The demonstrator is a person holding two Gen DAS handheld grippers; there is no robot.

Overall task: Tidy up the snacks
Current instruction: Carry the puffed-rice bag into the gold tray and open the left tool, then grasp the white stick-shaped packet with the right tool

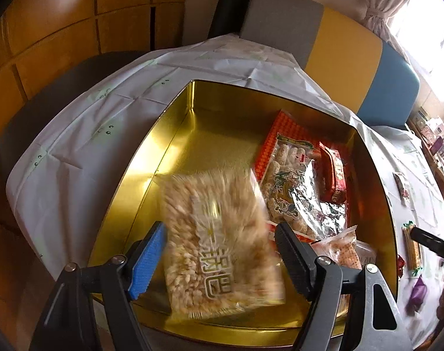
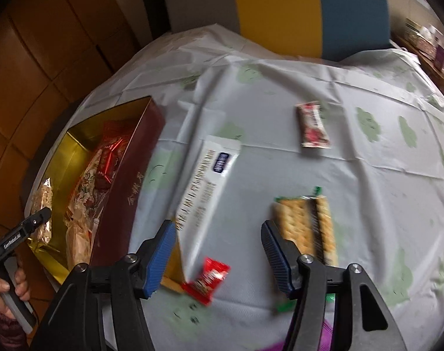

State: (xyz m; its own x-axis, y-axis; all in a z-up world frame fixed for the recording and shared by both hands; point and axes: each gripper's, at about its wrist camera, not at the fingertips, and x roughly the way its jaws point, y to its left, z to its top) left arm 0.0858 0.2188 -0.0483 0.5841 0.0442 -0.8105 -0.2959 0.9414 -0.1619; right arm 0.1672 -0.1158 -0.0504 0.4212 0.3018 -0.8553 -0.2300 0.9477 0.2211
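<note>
In the left wrist view my left gripper (image 1: 220, 251) is open over the gold tin box (image 1: 169, 134). A clear bag of puffed rice snack (image 1: 222, 242) lies blurred between the fingers, apart from both pads, over the box floor. A dragon-print foil pack (image 1: 292, 187) and a red packet (image 1: 334, 175) lie in the box at right. In the right wrist view my right gripper (image 2: 219, 251) is open and empty above the tablecloth. Below it lie a white snack pack (image 2: 207, 181), a small red candy (image 2: 207, 280) and a cracker pack (image 2: 306, 228).
A pink-white wrapped snack (image 2: 312, 125) lies farther out on the cloth. The box's dark red wall (image 2: 128, 181) stands left of the right gripper. A purple item (image 2: 327, 333) sits at the near edge. A grey-yellow-blue bench (image 1: 339, 52) stands behind the table.
</note>
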